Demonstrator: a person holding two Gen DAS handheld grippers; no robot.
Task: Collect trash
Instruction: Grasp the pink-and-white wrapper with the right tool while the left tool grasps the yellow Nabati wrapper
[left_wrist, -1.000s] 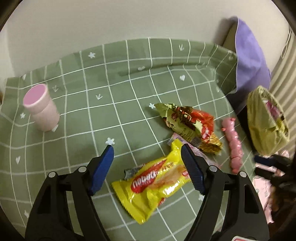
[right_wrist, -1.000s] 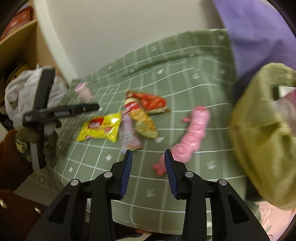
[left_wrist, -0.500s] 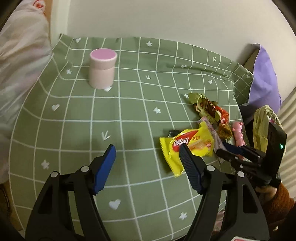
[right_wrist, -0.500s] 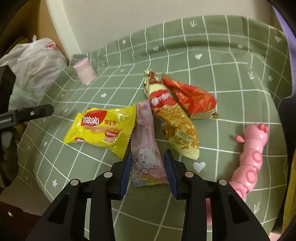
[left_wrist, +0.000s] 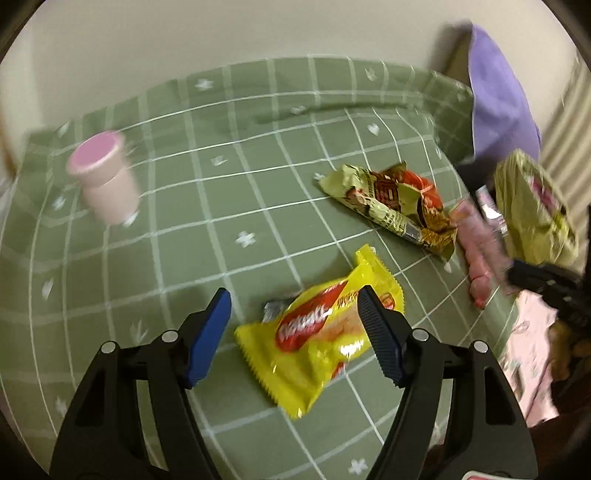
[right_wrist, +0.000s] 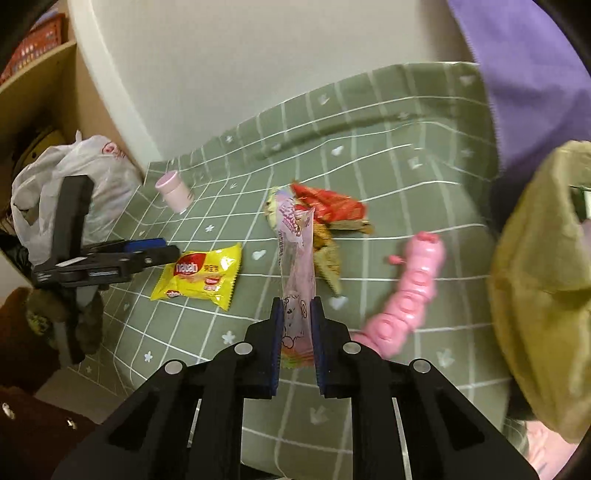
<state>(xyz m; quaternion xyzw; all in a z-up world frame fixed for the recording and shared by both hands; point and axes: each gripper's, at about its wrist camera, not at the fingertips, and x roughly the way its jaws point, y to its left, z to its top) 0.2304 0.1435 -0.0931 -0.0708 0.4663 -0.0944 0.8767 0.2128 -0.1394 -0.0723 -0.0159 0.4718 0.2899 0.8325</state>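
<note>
Pinching a pink wrapper (right_wrist: 296, 258) — the right gripper (right_wrist: 297, 314), jaws just closing.

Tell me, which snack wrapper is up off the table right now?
The pale pink wrapper, pinched in the right gripper, whose jaws just closed on it. The yellow wrapper and the red and gold wrappers lie flat on the green cloth.
</note>
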